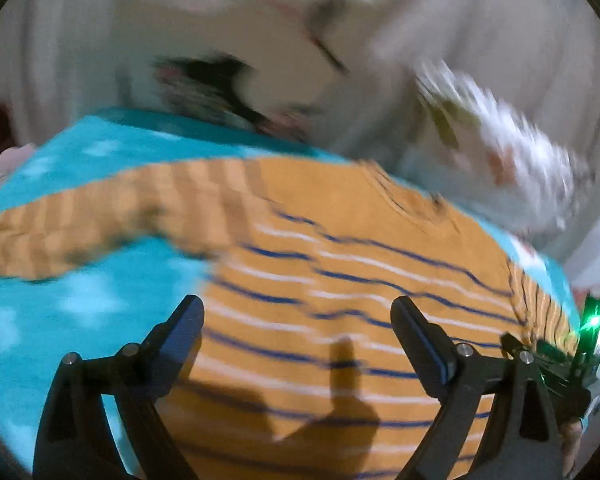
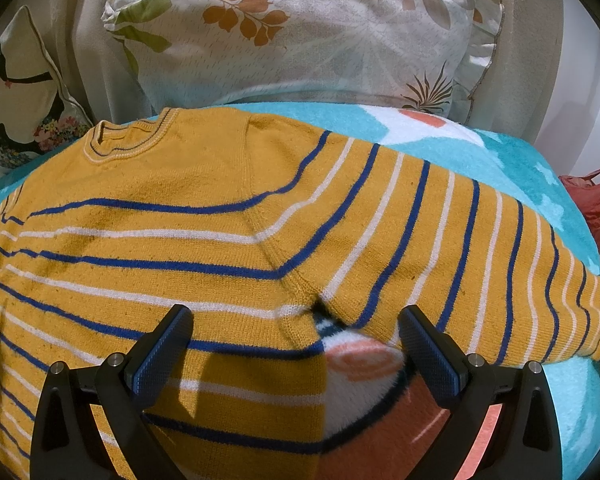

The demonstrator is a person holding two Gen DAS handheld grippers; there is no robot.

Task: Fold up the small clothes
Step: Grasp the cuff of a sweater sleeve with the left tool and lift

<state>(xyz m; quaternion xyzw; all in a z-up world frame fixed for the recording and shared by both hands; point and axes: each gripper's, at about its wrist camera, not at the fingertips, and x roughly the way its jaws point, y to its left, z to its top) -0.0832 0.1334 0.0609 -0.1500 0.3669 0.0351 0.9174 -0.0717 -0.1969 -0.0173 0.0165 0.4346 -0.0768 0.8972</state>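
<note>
Sweater (image 2: 204,232) spread flat on blanket (image 2: 500,160), neck opening (image 2: 128,140) at far side, toward pillows. One sleeve (image 2: 460,248) stretched out to right across blanket, other sleeve (image 1: 100,216) stretched out to left. Large pillow (image 2: 308,32) propped behind blanket's far edge, smaller cushion (image 2: 20,100) to its left, both beyond sweater. Bag (image 2: 596,204) off blanket's right edge. Left gripper (image 1: 296,320) above sweater's lower body, fingers spread wide, nothing between. Right gripper (image 2: 296,328) above armpit junction of body and right sleeve, fingers likewise apart, bare blanket showing beneath the gap.
</note>
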